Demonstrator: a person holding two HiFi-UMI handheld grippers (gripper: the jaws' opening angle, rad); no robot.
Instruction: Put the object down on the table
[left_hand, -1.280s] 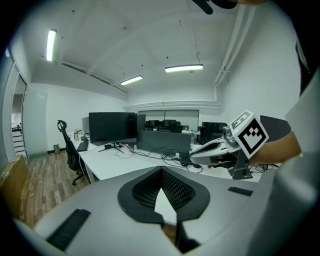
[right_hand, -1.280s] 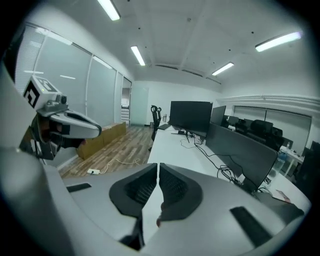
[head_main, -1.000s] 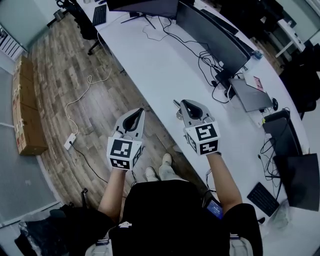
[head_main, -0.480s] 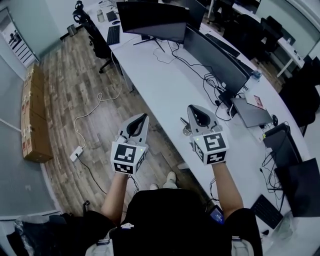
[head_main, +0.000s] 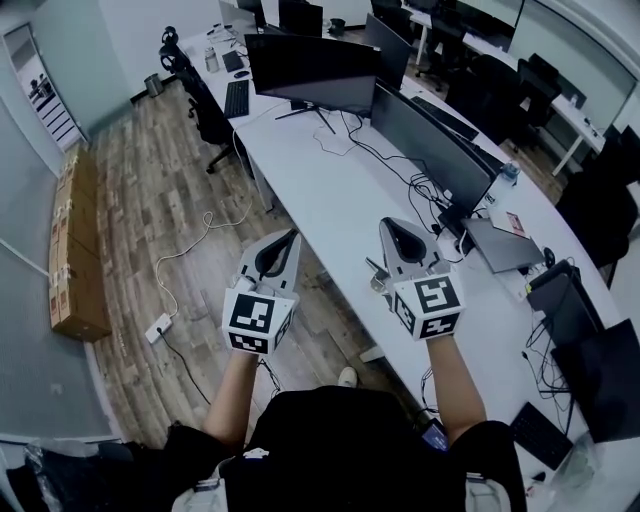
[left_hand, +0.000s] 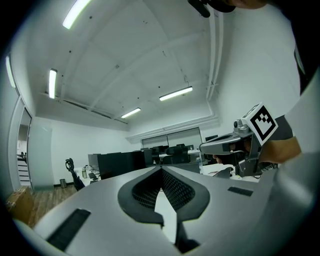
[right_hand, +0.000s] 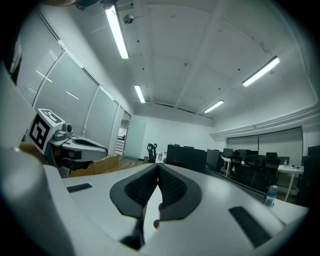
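At the far left, cardboard boxes line the wall. Beside them lies a broad strip of wooden floor, crossed only by a white cable running to a power strip. This is the widest open room.

The left gripper hangs over that floor, just left of the near edge of the table. In its own view its jaws meet at the tips with nothing between them.

The right gripper hangs above the table just inside that edge. It is clenched too, tips together. No view shows where the task's object is.

Ahead of both grippers the tabletop is bare up to the monitors. Further right, cables and a laptop crowd the surface.

Against a second ago, the whole scene has slid down in the head view. The dark monitor, then cut off by the top edge, now shows entire, with a keyboard and a chair behind it. The grippers keep their side-by-side spacing, and the right one has stayed clenched.
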